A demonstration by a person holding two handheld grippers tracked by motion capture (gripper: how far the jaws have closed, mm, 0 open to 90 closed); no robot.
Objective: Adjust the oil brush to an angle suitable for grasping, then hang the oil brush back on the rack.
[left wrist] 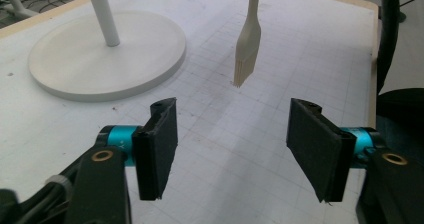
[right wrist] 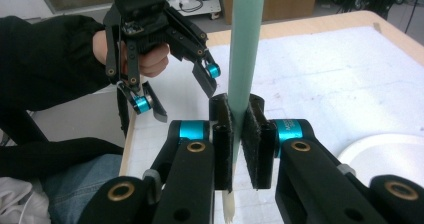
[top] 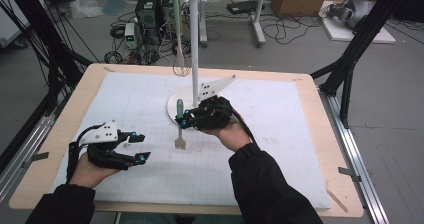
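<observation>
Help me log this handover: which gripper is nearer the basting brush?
Right. The right gripper is clamped on the basting brush handle; the left gripper stands open, apart from it.

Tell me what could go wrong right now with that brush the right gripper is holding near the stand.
1. The right gripper clamps only the thin green handle of the brush, whose bristles hang just above the mat; it could pivot or slip in the jaws.
2. The stand rises close beside that hand, and a whisk hangs from it; a swing could knock either.
3. The left gripper is open and empty, too far off to catch a drop.
</observation>
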